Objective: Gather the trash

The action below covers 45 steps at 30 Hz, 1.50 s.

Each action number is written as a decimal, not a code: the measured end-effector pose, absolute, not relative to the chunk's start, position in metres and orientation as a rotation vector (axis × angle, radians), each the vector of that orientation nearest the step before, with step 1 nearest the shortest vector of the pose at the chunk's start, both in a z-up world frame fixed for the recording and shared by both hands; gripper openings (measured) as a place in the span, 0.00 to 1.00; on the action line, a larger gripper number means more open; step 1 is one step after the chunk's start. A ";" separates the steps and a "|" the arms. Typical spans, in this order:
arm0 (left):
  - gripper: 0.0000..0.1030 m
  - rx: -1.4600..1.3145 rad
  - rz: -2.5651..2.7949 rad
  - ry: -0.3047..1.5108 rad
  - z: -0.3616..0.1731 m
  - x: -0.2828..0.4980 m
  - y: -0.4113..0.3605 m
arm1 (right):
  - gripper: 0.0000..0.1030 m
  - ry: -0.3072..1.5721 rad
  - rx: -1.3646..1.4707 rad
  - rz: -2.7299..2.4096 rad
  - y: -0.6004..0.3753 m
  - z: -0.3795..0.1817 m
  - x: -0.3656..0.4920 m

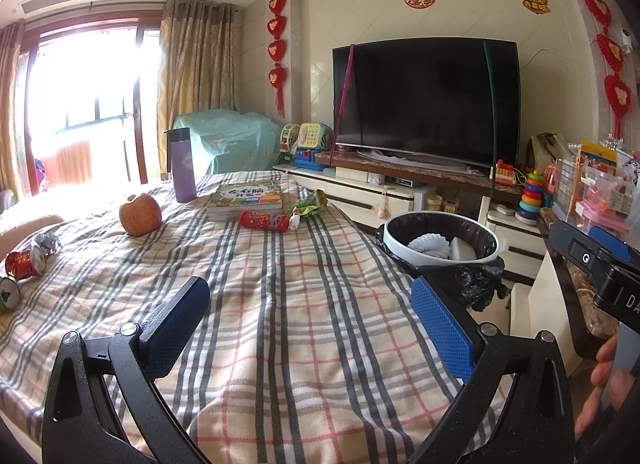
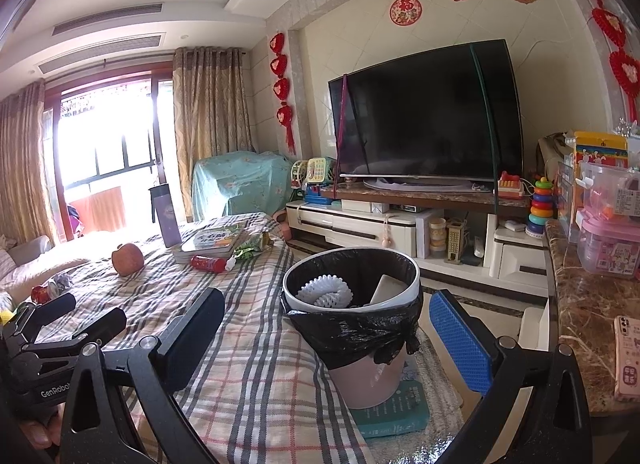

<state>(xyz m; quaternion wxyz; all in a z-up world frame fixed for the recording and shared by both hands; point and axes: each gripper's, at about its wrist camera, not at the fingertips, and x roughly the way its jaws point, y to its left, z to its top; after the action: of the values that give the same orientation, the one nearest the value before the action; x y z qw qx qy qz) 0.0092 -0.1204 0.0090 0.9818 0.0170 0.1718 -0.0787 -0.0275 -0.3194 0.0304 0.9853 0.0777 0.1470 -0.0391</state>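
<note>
1. Left gripper (image 1: 308, 328): jaws spread wide, nothing held, over bare plaid cloth (image 1: 312, 276) at bottom centre of left view.
2. Right gripper (image 2: 326, 340): also spread, empty; bin (image 2: 352, 292) sits between its fingers in the frame, lower centre, but no contact.
3. Bin stands just off the table's right edge, black liner on, w/ a white ridged piece (image 2: 326, 290) and a pale flat bit inside. So some trash looks binned already; that's a guess from contents.
4. Left to collect, I'd judge: red tube (image 1: 266, 220) and green wrapper (image 1: 310, 205), mid-frame by the book (image 1: 246, 199); crushed red can (image 1: 25, 262), foil wad (image 1: 47, 242) and another can end (image 1: 9, 296) at left edge.
5. Prob. not trash: apple (image 1: 140, 213), purple flask (image 1: 183, 165), book.
6. Progress: early-to-mid; approx. five pieces on the table, neither gripper near any yet.
</note>
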 end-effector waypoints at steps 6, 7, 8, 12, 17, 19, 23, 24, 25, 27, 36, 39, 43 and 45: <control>1.00 0.030 -0.160 0.346 0.010 0.009 -0.120 | 1.00 0.294 0.159 -0.078 -0.320 0.030 -0.028; 1.00 0.030 -0.160 0.345 0.010 0.009 -0.120 | 1.00 0.295 0.159 -0.078 -0.320 0.030 -0.028; 1.00 0.030 -0.160 0.344 0.010 0.009 -0.121 | 1.00 0.296 0.160 -0.076 -0.319 0.030 -0.028; 1.00 0.033 -0.164 0.344 0.010 0.009 -0.122 | 1.00 0.297 0.161 -0.075 -0.319 0.030 -0.028; 1.00 0.032 -0.166 0.346 0.010 0.009 -0.122 | 1.00 0.298 0.162 -0.074 -0.319 0.030 -0.027; 1.00 0.032 -0.167 0.348 0.009 0.009 -0.123 | 1.00 0.298 0.163 -0.073 -0.319 0.029 -0.027; 1.00 0.030 -0.169 0.353 0.008 0.011 -0.122 | 1.00 0.302 0.166 -0.071 -0.319 0.028 -0.026; 1.00 0.030 -0.169 0.353 0.008 0.011 -0.122 | 1.00 0.303 0.168 -0.071 -0.319 0.027 -0.026; 1.00 0.029 -0.170 0.354 0.008 0.011 -0.123 | 1.00 0.303 0.168 -0.070 -0.318 0.027 -0.026; 1.00 0.028 -0.171 0.355 0.008 0.012 -0.123 | 1.00 0.303 0.168 -0.070 -0.319 0.027 -0.026; 1.00 0.021 -0.177 0.358 0.007 0.014 -0.121 | 1.00 0.299 0.172 -0.064 -0.318 0.026 -0.025; 1.00 0.016 -0.178 0.362 0.006 0.014 -0.120 | 1.00 0.300 0.175 -0.063 -0.317 0.026 -0.024; 1.00 0.013 -0.180 0.366 0.006 0.015 -0.120 | 1.00 0.302 0.176 -0.061 -0.317 0.026 -0.024; 1.00 0.012 -0.182 0.366 0.006 0.015 -0.120 | 1.00 0.303 0.177 -0.060 -0.317 0.026 -0.024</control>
<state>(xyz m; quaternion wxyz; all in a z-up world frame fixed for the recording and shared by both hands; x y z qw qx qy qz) 0.0150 -0.1199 0.0056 0.9792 0.0061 0.1815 -0.0901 -0.0244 -0.3167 0.0262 0.9842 0.0882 0.1508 -0.0297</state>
